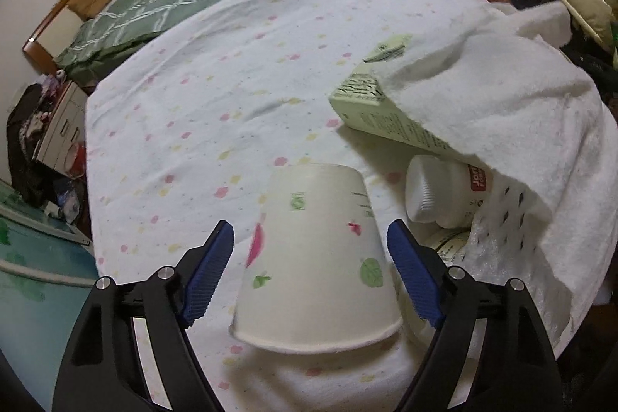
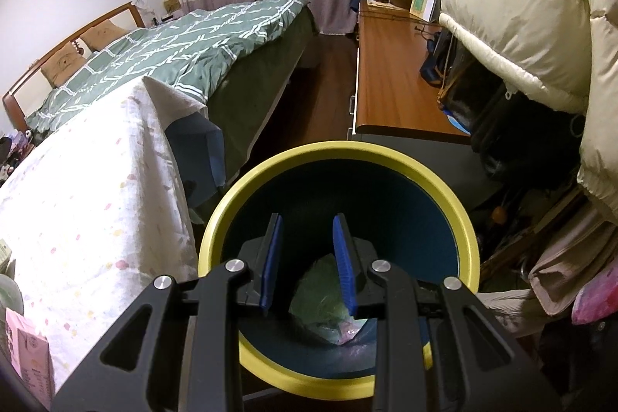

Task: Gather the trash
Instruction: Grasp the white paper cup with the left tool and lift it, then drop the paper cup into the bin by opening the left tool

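A white paper cup (image 1: 320, 250) with pink and green prints stands upside down on the dotted tablecloth (image 1: 216, 95). My left gripper (image 1: 309, 224) is open around the cup; the left pad stands clear of it and the right pad is close to its side. A pale green carton (image 1: 386, 120) and a white capped bottle (image 1: 436, 194) lie just right of the cup, partly under a white towel (image 1: 502, 103). My right gripper (image 2: 308, 217) hangs open and empty over a yellow-rimmed blue bin (image 2: 340, 147), which holds a crumpled greenish bag (image 2: 322, 300).
Bubble wrap (image 1: 498, 250) lies by the bottle. The bin stands off the table's draped corner (image 2: 170, 126), beside a wooden desk (image 2: 394, 80) and a cream puffy coat (image 2: 521, 6). A green-quilted bed (image 2: 174, 53) lies behind. A pink carton (image 2: 27, 350) sits at the table's near edge.
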A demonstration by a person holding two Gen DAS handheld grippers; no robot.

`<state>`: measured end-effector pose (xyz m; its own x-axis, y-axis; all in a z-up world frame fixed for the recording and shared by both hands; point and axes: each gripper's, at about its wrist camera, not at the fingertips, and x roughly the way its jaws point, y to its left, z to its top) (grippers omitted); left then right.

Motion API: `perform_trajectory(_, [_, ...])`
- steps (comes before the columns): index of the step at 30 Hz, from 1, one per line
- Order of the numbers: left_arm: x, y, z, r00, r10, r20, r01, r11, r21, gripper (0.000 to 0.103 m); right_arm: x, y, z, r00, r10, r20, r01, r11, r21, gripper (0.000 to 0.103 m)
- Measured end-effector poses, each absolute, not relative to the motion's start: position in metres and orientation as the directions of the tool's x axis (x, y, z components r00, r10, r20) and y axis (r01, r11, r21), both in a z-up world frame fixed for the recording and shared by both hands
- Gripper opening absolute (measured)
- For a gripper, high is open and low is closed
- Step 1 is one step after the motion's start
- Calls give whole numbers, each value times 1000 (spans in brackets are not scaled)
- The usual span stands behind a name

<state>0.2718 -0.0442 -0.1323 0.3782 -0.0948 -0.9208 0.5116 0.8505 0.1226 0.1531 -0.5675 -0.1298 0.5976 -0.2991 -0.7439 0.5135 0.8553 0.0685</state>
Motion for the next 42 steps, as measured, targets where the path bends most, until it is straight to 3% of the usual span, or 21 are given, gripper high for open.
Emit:
perform_trajectory(11, [274, -40, -133, 322, -101, -941, 553, 827, 101, 82, 158, -557, -133, 597, -278, -752, 484, 873, 62, 26])
perform_trajectory(14, [280, -36, -135, 316, -77, -946, 537, 836, 111, 71, 157, -554, -133, 597, -263, -758, 467, 882, 62, 26])
perform_trajectory(19, [287, -25, -133, 296, -88, -951, 522, 849, 84, 63, 154, -554, -131, 601, -253, -758, 458, 887, 67, 26])
perform_trajectory(29, [267, -24, -88, 443, -65, -894, 481, 859, 176, 59, 138, -557, -118, 634, -258, -729, 456, 886, 82, 26])
perform_trajectory(35, [242, -50, -24, 544, -132, -828, 499, 845, 193, 59, 121, -562, -103, 653, -285, -701, 462, 884, 71, 26])
perform_trajectory(42, [206, -152, 31, 556, -348, -755, 646, 753, 128, 59, 90, -572, -88, 668, -321, -672, 479, 876, 58, 26])
